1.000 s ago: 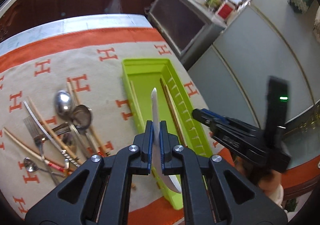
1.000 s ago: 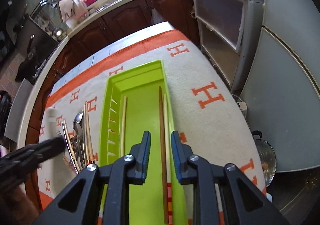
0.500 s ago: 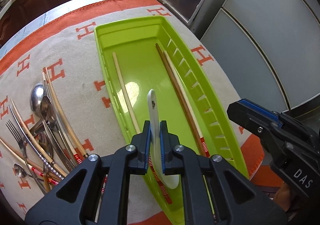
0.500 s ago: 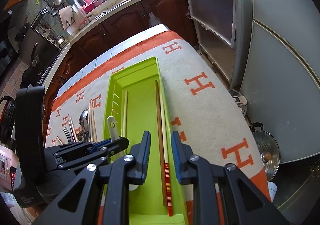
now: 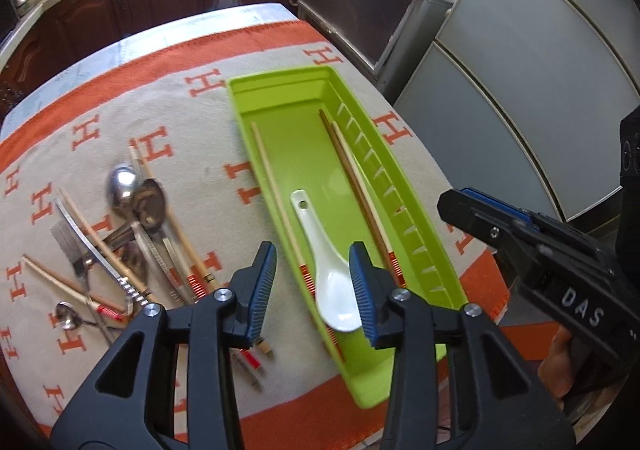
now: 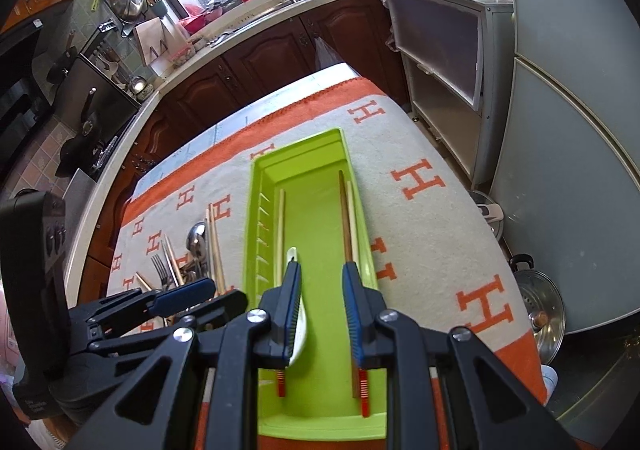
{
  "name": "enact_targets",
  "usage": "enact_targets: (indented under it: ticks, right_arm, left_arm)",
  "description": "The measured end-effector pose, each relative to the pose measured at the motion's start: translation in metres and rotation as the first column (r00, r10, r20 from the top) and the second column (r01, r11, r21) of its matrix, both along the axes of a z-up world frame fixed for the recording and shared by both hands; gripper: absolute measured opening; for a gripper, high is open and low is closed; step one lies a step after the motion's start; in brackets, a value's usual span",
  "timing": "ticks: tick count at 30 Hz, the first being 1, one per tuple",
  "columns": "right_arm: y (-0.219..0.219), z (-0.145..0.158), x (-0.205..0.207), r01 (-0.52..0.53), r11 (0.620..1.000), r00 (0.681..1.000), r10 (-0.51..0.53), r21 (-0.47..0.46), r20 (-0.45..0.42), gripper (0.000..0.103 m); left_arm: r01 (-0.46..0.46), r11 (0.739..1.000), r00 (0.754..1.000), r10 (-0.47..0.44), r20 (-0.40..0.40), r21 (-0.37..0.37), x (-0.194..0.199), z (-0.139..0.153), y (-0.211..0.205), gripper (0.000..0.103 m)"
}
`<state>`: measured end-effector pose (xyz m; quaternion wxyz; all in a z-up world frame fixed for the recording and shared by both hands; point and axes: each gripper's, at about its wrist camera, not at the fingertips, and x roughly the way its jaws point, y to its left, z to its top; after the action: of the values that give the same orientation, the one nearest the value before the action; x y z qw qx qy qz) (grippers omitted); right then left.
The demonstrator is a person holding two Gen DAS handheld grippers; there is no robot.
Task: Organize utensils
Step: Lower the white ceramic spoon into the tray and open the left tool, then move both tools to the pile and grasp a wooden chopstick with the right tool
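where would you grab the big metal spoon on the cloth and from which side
Take the metal spoon from above at its bowl end. That rounded bowl lies at the far edge of the utensil pile, clear on the cloth, while its handle runs under the chopsticks and fork and is probably hard to pinch cleanly.

L tongs (image 5: 313, 284): tilted steeply down, jaws just opened & now apart, pads clear of anything, nothing gripped. R tongs (image 6: 321, 304): also angled down, jaws part-open w/ a narrow gap, empty. R tongs sit to the right of L, bare fingers (image 5: 558, 366) wrapping its handle.
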<state>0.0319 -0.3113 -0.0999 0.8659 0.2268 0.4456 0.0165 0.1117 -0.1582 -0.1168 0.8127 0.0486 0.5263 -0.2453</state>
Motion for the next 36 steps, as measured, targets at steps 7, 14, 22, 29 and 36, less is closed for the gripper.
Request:
enact_targets:
  ticks: [7,14,22,29,36]
  right_arm:
    - [0.032,0.010,0.003,-0.081,0.997,0.996,0.081,0.018,0.022,0.021]
    - [0.081,0.019,0.016,-0.237,0.971,0.971,0.236,0.020,0.029,0.021]
    - [0.143,0.013,0.048,-0.434,0.901,0.901,0.434,0.015,0.002,0.021]
    - [0.179,-0.029,0.081,-0.537,0.843,0.836,0.536,0.027,-0.121,0.010]
    - [0.198,-0.058,0.089,-0.598,0.801,0.789,0.581,-0.031,-0.200,0.010]
  left_arm:
    - [-0.149,0.989,0.987,0.148,0.067,0.011,-0.011,0.031,0.074,0.035]
    - [-0.329,0.944,0.941,0.330,0.080,-0.027,-0.013,0.056,0.162,0.035]
    - [-0.458,0.886,0.883,0.462,0.077,-0.066,-0.011,0.058,0.218,0.035]
    - [-0.491,0.869,0.870,0.493,0.025,-0.056,-0.001,0.023,0.226,0.034]
    - [-0.505,0.861,0.863,0.504,-0.044,-0.056,0.009,-0.011,0.233,0.033]
